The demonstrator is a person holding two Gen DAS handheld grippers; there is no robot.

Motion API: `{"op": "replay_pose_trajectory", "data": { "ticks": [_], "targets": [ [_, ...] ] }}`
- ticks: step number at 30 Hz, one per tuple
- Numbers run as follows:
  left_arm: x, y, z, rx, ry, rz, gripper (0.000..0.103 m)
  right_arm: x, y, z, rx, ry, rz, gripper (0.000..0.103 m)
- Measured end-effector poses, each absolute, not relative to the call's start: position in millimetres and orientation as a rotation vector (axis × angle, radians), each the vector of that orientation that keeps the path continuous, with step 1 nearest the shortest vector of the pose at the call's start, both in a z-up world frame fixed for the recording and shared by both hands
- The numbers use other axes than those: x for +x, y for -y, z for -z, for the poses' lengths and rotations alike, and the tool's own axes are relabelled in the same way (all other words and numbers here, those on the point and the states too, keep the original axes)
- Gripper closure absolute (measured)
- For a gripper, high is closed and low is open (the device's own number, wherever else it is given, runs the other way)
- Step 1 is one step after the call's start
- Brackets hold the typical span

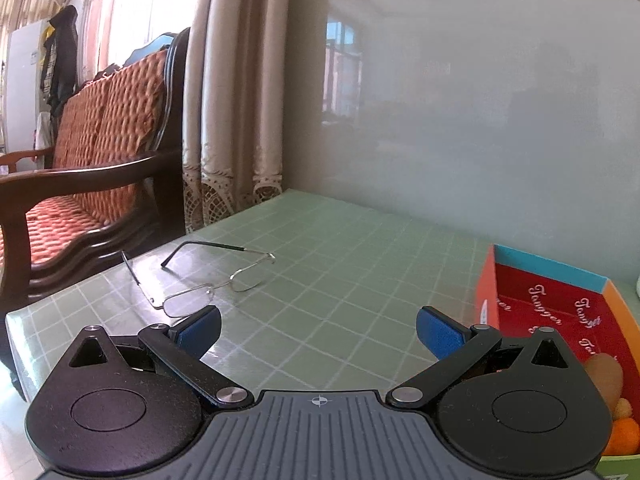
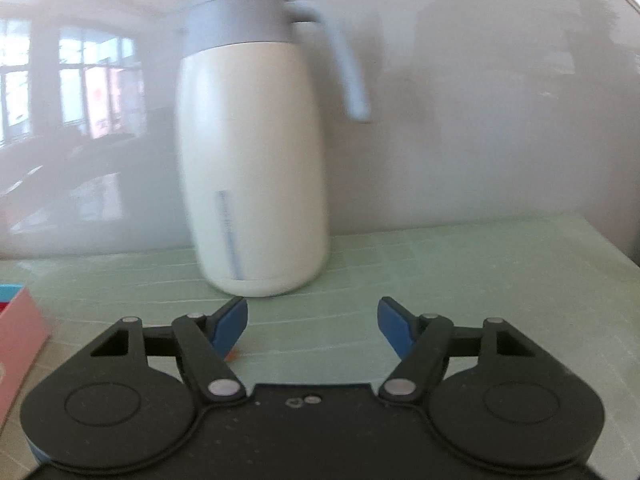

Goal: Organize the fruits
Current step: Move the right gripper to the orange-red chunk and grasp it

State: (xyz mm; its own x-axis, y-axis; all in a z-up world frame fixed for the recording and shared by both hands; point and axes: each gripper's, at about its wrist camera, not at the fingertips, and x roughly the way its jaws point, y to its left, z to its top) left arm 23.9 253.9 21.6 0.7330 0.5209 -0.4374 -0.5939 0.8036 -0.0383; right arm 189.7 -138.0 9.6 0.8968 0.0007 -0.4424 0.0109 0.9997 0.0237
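left view, near to far: left gripper (image 1: 318, 330), jaws spread wide with nothing between the blue pads (image 1: 200, 330), hanging over the green checked table (image 1: 340, 256). just beyond the left pad, glasses (image 1: 208, 280) lie unfolded near the table's left edge, lenses down on the cloth. at the right edge of this view a red box (image 1: 560, 308) stands open on the table; fruits (image 1: 612, 400), one brownish, the others orange and yellow, lie at its near end, partly hidden behind the gripper body. past the table's left edge stands a wooden sofa (image 1: 100, 152) with orange cushions, then curtains (image 1: 236, 100).

right view, near to far: right gripper (image 2: 312, 328), jaws apart and empty, over bare cloth. a small orange scrap (image 2: 232, 356) shows under its left pad; what it is cannot be told. a pink box corner (image 2: 20, 332) enters at the left. a white jug (image 2: 252, 160) with a grey lid and handle stands upright near the table's far edge, against the wall (image 2: 480, 120), blurred.
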Motion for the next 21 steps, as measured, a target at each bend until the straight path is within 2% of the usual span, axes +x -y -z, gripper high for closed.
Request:
{"op": "replay_pose_trajectory", "data": {
  "ticks": [9, 11, 13, 17, 18, 20, 21],
  "targets": [
    [25, -255, -21, -0.164, -0.431, -0.616, 0.0, 214, 98, 3, -0.051, -0.526, -0.084, 0.033],
    [26, -255, -21, -0.166, -0.432, -0.614, 0.0, 219, 92, 3, -0.064, -0.533, -0.085, 0.036],
    [26, -255, -22, -0.165, -0.433, -0.613, 0.0, 222, 90, 3, -0.073, -0.546, -0.077, 0.044],
    [29, -254, -22, -0.159, -0.438, -0.607, 0.0, 229, 88, 7, -0.082, -0.577, -0.07, 0.046],
    [29, -253, -21, -0.156, -0.439, -0.605, 0.0, 229, 88, 8, -0.083, -0.583, -0.072, 0.049],
    [30, -251, -21, -0.152, -0.442, -0.602, 0.0, 230, 88, 11, -0.082, -0.595, -0.077, 0.063],
    [30, -251, -21, -0.151, -0.441, -0.601, 0.0, 234, 88, 11, -0.076, -0.606, -0.085, 0.083]
  ]
}}
